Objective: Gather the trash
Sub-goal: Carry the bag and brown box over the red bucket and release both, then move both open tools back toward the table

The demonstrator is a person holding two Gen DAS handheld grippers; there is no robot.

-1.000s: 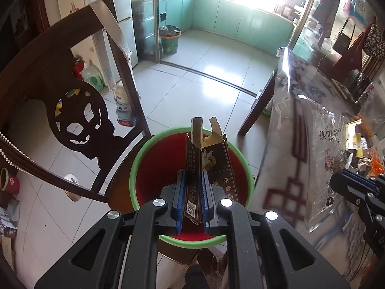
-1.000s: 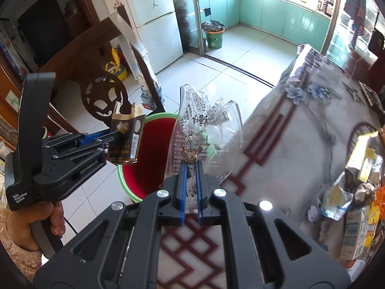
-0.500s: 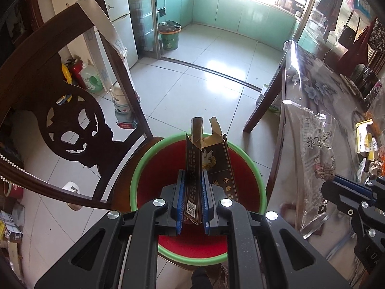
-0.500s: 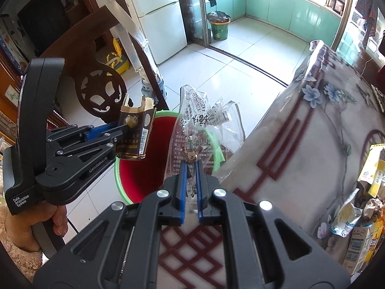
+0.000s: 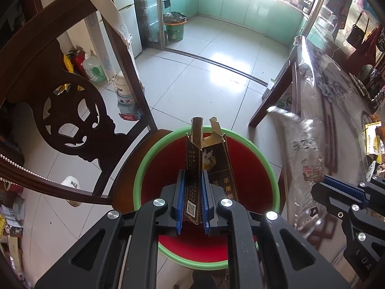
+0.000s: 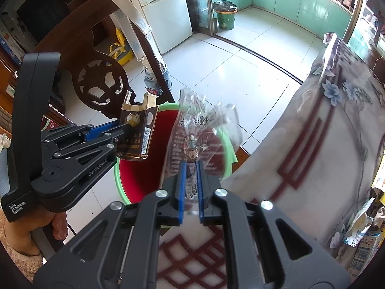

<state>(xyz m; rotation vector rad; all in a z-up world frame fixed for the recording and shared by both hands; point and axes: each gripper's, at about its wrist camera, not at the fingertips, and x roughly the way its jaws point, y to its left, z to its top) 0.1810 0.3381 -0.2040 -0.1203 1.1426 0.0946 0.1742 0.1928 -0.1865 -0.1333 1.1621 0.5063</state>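
A red bin with a green rim [image 5: 149, 163] stands on a wooden chair seat; it also shows in the right wrist view [image 6: 120, 178]. My left gripper [image 5: 193, 200] is shut on a torn dark cigarette box [image 5: 209, 159] and holds it over the bin; the box also shows in the right wrist view [image 6: 137, 130]. My right gripper [image 6: 190, 192] holds a clear printed plastic wrapper [image 6: 197, 130] between its blue pads, which stand slightly apart, at the bin's right rim by the table edge. The wrapper looks blurred in the left wrist view [image 5: 300, 144].
A carved dark wooden chair back [image 5: 60, 110] rises left of the bin. A table with a flowered plastic cover [image 6: 324, 132] lies on the right, with more packets and cartons [image 6: 363, 236] at its far right. A green bin [image 5: 174, 30] stands by the kitchen door.
Both grippers have moved further over the red bin. The right gripper's pads have parted a little and the wrapper has gone blurred. The left gripper still clamps the box.
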